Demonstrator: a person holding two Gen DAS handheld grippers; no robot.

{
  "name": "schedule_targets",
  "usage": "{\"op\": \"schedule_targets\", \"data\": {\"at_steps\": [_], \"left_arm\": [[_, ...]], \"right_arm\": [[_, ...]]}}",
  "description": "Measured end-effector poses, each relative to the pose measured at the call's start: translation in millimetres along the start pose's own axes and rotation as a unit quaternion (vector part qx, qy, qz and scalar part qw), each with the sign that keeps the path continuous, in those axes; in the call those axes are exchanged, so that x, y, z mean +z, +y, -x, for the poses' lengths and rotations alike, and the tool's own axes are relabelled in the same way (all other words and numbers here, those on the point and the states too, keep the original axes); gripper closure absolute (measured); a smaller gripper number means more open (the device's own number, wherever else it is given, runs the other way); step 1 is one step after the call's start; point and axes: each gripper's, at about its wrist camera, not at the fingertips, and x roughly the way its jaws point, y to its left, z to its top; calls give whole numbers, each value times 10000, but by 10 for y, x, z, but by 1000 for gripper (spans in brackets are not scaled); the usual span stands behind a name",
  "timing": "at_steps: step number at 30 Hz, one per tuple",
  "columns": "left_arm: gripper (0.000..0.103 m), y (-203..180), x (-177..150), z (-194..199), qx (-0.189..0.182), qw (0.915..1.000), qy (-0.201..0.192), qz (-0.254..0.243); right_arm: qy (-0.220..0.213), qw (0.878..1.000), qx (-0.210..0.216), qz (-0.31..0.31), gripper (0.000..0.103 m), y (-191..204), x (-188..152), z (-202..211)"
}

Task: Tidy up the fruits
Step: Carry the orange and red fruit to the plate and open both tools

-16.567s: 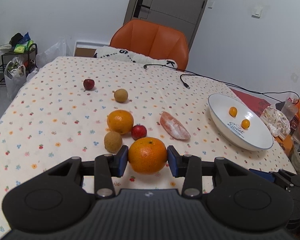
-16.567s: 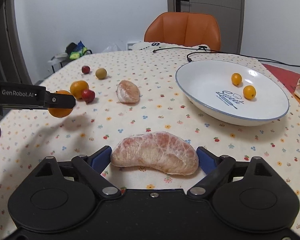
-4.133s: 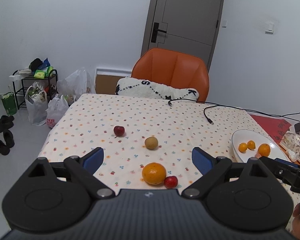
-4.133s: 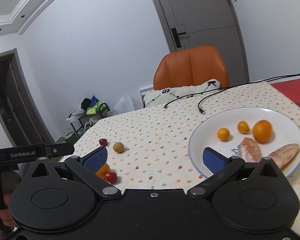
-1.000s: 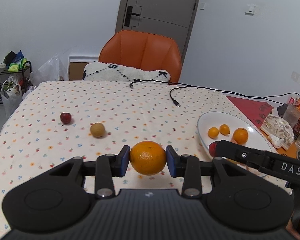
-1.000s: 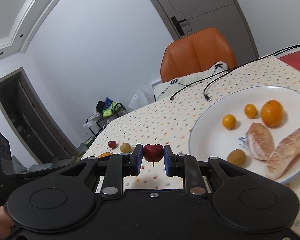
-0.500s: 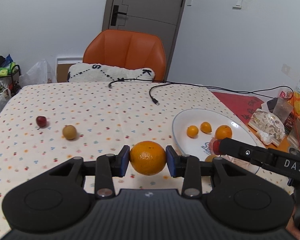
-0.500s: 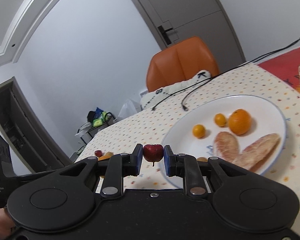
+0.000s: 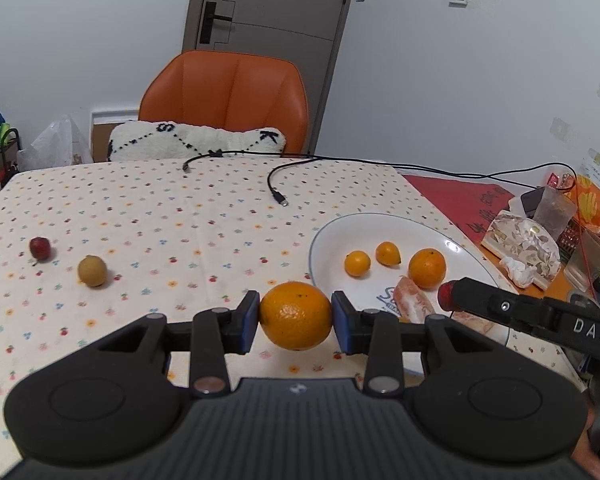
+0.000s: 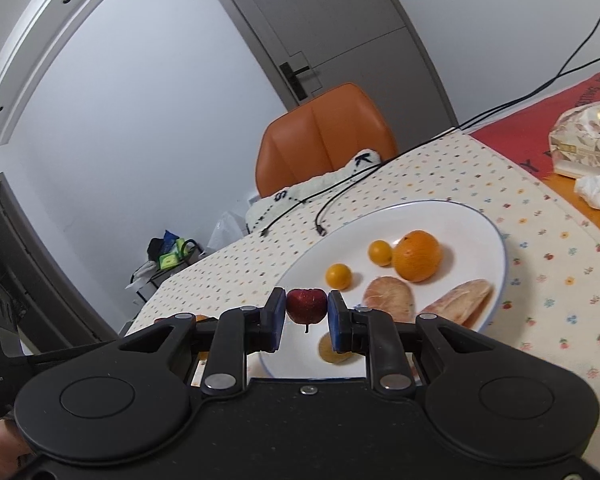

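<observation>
Left wrist view: an orange (image 9: 295, 315) sits clamped between the blue pads of the left gripper (image 9: 295, 322), held above the flowered tablecloth (image 9: 148, 216) just beside the near-left rim of the white plate (image 9: 328, 236). On the plate lie two small yellow-orange fruits (image 9: 357, 263), a second orange (image 9: 427, 268) and pale pink peeled citrus segments (image 9: 412, 300). From the right, the right gripper (image 9: 448, 295) reaches in over the plate's near part, with a small red fruit (image 9: 445, 294) showing at its tip. Farther left on the cloth, well apart from the plate, rest a tan round fruit (image 9: 93, 270) and a dark red fruit (image 9: 40, 248) near each other. A black cable (image 9: 276, 184) trails across the far side of the table, and an orange chair (image 9: 228, 100) with a white cushion (image 9: 196, 144) stands behind it.

Right wrist view: the right gripper's jaws are closed on the red fruit (image 10: 306, 305), stem hanging down, over the near-left edge of the plate (image 10: 496, 240). A brownish round fruit (image 10: 332, 350) lies on the plate partly hidden behind the right finger. Wrapped packets (image 10: 580, 148) sit on the red mat to the right.
</observation>
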Motion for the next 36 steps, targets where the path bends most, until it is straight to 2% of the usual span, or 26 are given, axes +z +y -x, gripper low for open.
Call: {"op": "schedule_targets", "data": {"at_steps": [7,12,19,23,28,31,36], "left_arm": [[66,-106,-24,-190,-139,9998,161,-33],[66,-129,18,-228,-93,9999,97,-35],[66,-238,109,-175,-271,9995,-83,-126],[66,-334,118,-226,-424,9989,16,-181],[60,-403,99,-187,-389,9989,-26,-277],[54,-360,115,-132,-249,9993,-89,-280],[53,-243,104,-16,-16,9997,-128,-214]], "right_arm": [[-4,9999,-96,-86,82,-103,10,-23],[43,9999,-84,-96,82,-103,16,-90],[33,9999,-86,-129,82,-112,55,-119],[17,9998,-97,-148,82,-133,59,-95],[17,9998,-115,-178,82,-163,54,-56],[-5,9998,-72,-184,82,-149,47,-47],[4,9998,43,-181,82,-72,6,-58]]}}
